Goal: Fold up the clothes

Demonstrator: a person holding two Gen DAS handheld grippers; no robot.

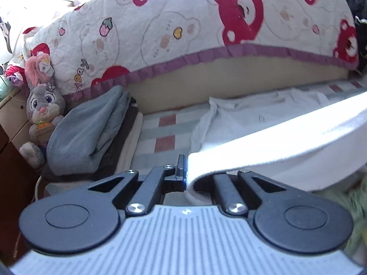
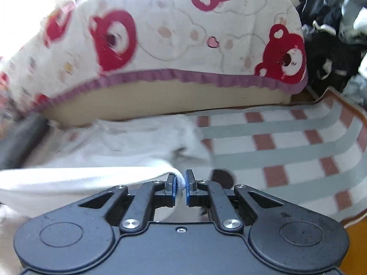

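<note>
A white garment (image 1: 263, 137) lies spread on the checked sheet (image 1: 165, 128). My left gripper (image 1: 186, 171) is shut on its near edge, and the cloth drapes over the right finger and hides it. The lifted edge stretches off to the right as a taut band. In the right wrist view the same white garment (image 2: 91, 178) runs in from the left. My right gripper (image 2: 181, 184) is shut on a corner of it, a little above the checked sheet (image 2: 286, 142).
A bear-print quilt (image 1: 183, 23) on a beige cushion backs the bed. Folded grey and dark clothes (image 1: 91, 128) and a plush rabbit (image 1: 43, 110) lie at left. A pile of dark clothes (image 2: 332, 41) sits at far right.
</note>
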